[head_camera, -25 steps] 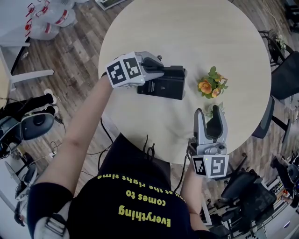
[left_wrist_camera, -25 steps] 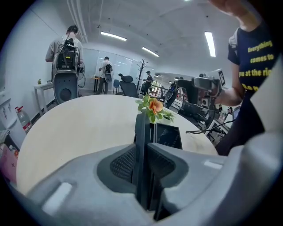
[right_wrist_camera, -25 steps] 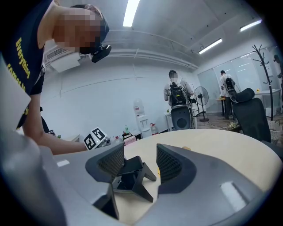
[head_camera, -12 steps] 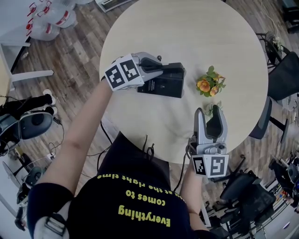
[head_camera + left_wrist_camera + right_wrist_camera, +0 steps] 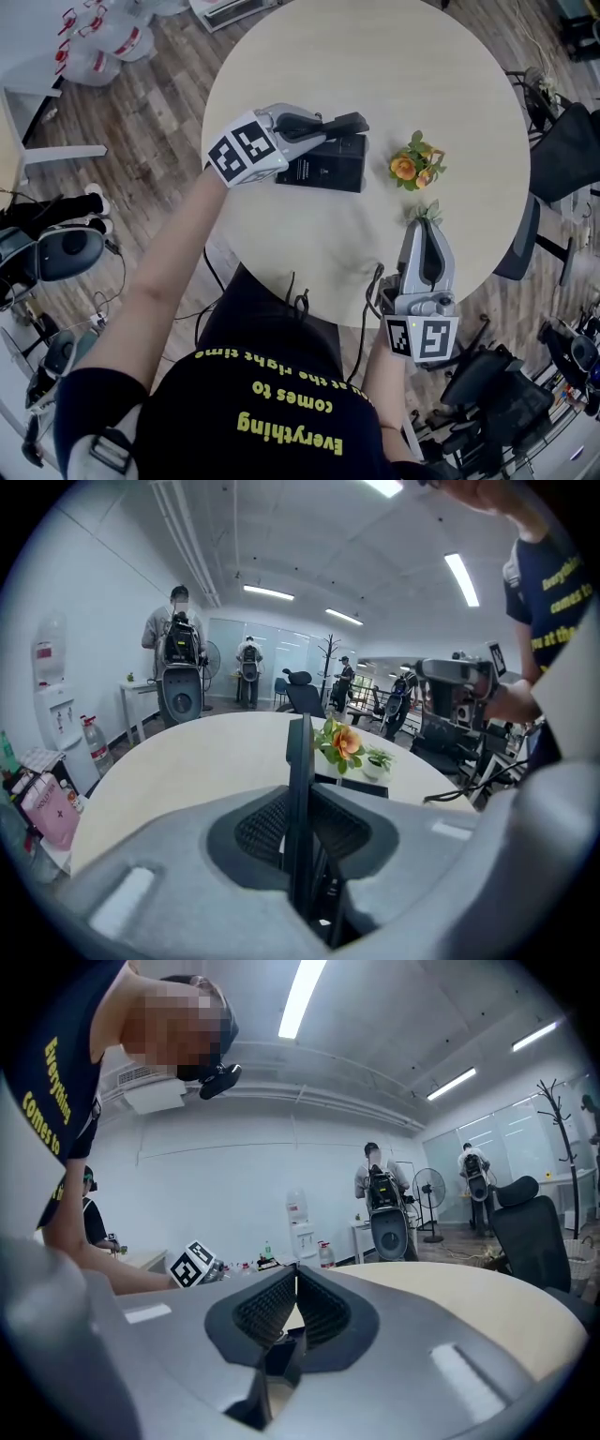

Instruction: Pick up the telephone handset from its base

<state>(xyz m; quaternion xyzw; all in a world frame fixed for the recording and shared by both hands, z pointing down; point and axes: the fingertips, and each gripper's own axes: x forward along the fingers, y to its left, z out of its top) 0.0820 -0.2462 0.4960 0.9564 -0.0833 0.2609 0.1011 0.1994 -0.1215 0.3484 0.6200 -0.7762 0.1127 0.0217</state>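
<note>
We wear a black shirt [image 5: 187, 422] with a short sleeve [image 5: 89, 398], and our arms are bare below it. Yellow letters [image 5: 286, 422] run across the shirt in rows. Our left gripper [image 5: 323, 127] is grey, and so is our right gripper [image 5: 427, 227]. Each has long grey fingers [image 5: 409, 255] with dark, bumpy pads [image 5: 261, 1312] on the inside. Each carries a white box with black square patterns: the left cube [image 5: 246, 148] and the right cube [image 5: 422, 339]. A thin black cable [image 5: 367, 323] hangs by our right gripper.
</note>
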